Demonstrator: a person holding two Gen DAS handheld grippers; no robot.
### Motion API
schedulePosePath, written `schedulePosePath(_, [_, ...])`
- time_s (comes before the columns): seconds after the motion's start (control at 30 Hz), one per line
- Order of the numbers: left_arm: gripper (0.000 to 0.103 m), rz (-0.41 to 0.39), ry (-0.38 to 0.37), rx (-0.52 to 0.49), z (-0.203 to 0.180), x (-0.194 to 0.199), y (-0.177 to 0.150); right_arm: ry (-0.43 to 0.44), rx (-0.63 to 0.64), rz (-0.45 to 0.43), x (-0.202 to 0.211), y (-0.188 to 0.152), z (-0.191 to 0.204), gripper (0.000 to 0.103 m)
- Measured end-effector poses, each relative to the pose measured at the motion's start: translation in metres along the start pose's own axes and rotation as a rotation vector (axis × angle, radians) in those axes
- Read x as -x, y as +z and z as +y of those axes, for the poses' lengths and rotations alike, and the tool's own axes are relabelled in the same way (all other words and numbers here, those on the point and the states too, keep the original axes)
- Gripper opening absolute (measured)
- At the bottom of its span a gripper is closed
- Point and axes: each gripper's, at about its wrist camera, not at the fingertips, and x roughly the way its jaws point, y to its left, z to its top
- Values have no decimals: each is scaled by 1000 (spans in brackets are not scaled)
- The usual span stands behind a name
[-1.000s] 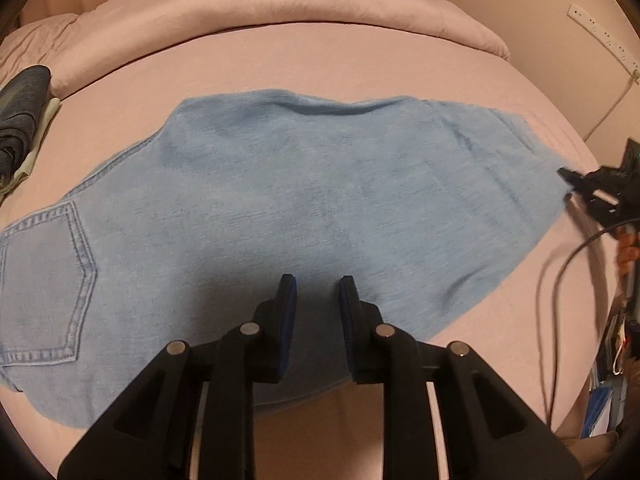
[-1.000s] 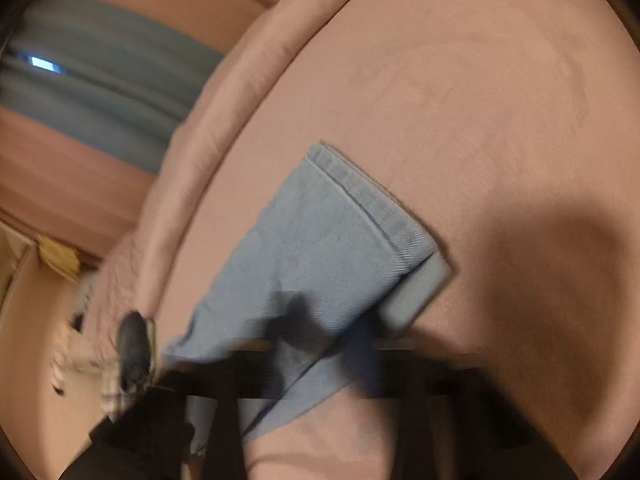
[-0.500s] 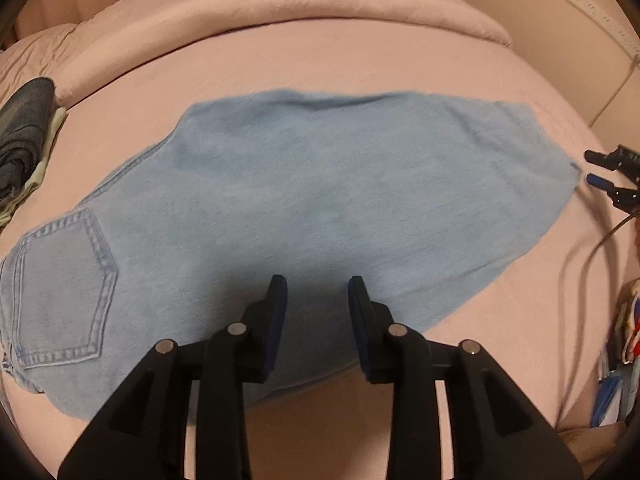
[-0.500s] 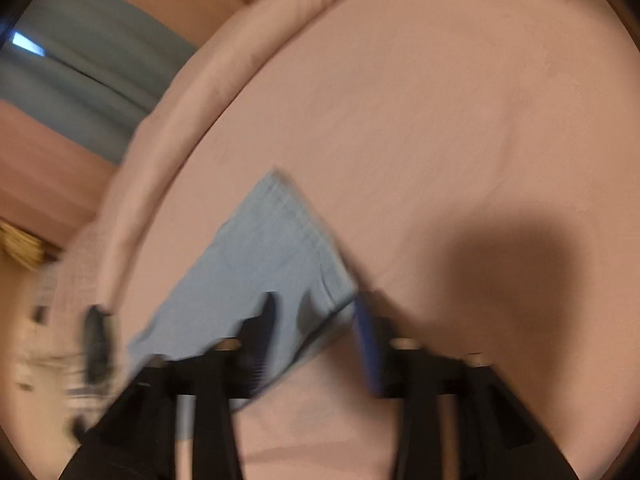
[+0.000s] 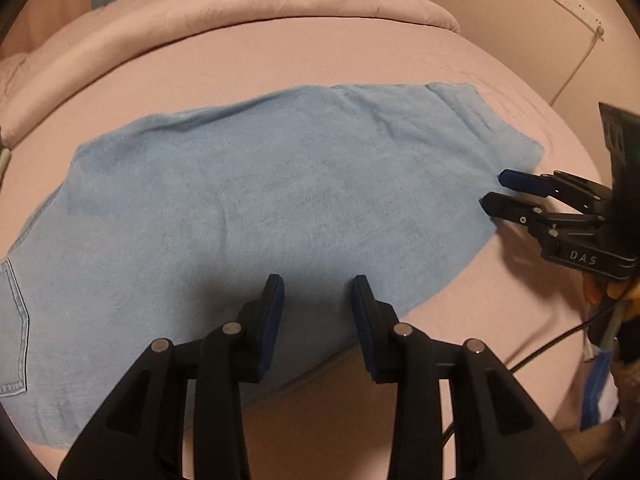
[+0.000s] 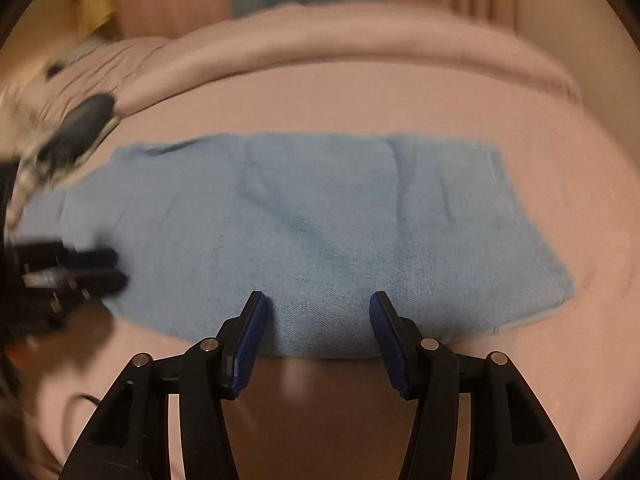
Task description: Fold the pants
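Both jaw pairs stand apart and grip nothing: your left gripper [image 5: 316,292] hovers over the near edge of the pants [image 5: 256,216], and your right gripper [image 6: 316,308] hovers over the same near edge further toward the hem. The pants, light blue denim, lie flat across the pink bed [image 5: 320,60], folded lengthwise so the legs lie stacked. A back pocket [image 5: 14,328] shows at the far left of the left wrist view; the hem end [image 6: 520,220] lies to the right in the right wrist view. Each camera catches the other tool: the right gripper [image 5: 496,190] at the hem end, the left gripper [image 6: 116,268] blurred at the left. A rolled pink duvet [image 5: 248,4] lies beyond the pants. A dark, blurred garment [image 6: 80,124] sits at the bed's far left corner.
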Motion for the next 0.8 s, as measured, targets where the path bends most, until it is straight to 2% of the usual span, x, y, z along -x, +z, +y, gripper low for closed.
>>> schedulePosePath(0.07, [35,2,-3,9,8,5,0,14,-16,6,8,0,-8,55])
schedulePosePath(0.17, [38,-46,56,18,26,16,9,90,-137,-21,25,1,-32,55])
schedulePosePath(0.27, [37,-72,72,148,68,21,21,165,-230,-56,39,0,-45,55])
schedulePosePath(0.33, [37,-101,116,268,107,25,25,251,-227,-83,41,9,-37,55])
schedulePosePath(0.43, [36,-111,164,365,153,29,24,376,-158,-78,22,44,-6,55])
schedulePosePath(0.57, [36,-66,233,369,194,27,19,440,26,-31,-24,95,66,55])
schedulePosePath(0.6, [39,-55,257,365,200,25,17,458,54,-17,-32,103,79,55])
schedulePosePath(0.63, [40,-51,266,360,208,23,14,474,79,-2,-39,114,94,55])
schedulePosePath(0.7, [38,-80,219,389,224,25,3,504,129,36,-62,138,125,55])
schedulePosePath(0.8, [20,-114,199,384,230,29,-8,534,207,74,-86,160,167,55])
